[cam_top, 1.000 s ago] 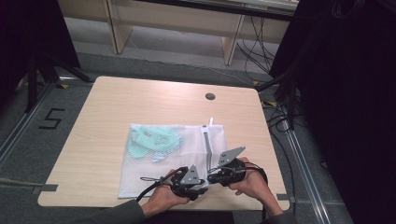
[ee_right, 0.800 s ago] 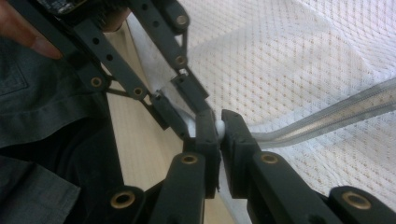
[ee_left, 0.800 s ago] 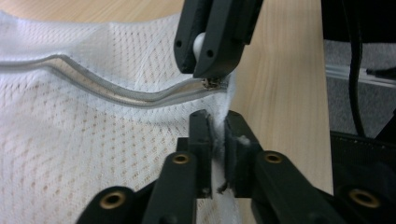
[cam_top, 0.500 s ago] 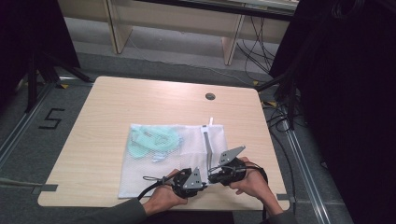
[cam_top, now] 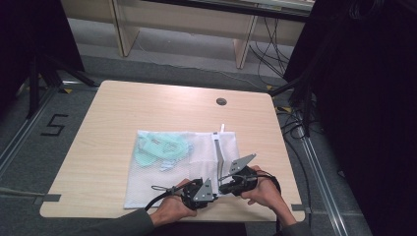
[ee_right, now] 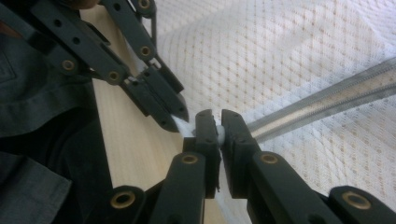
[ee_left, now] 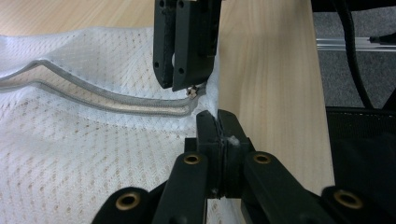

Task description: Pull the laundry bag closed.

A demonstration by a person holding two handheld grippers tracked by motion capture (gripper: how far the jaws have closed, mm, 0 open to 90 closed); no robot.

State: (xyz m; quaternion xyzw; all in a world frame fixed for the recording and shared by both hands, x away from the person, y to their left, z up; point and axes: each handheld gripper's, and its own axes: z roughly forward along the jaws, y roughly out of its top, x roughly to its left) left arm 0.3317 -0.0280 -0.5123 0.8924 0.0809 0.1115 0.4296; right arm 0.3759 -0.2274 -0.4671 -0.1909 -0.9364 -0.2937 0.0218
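- White mesh laundry bag (cam_top: 182, 162) flat on the wooden table (cam_top: 113, 113), toward the near edge, right of centre; pale green garment (cam_top: 160, 147) visible through the mesh in the far-left part.
- Grey zipper (ee_left: 107, 100) running across the bag, ending at the near corner between the two tongs.
- Left gripper (ee_left: 218, 123) clamped shut on a fold of mesh at the bag's near corner, just beside the zipper's end.
- Right gripper (ee_right: 219, 122) pinched on what looks like the zipper pull or the mesh right at it; small gap between the jaws, taken up by white material.
- Both tools (cam_top: 199, 189) (cam_top: 236, 179) close together at the near edge, almost touching.
- Step in hand, by judgement: anchoring the corner and taking the pull, ready to run the zipper.
- Next move likely needs: left hold kept firm, right drawn along the zipper line away from the corner, mesh kept taut to avoid snagging.
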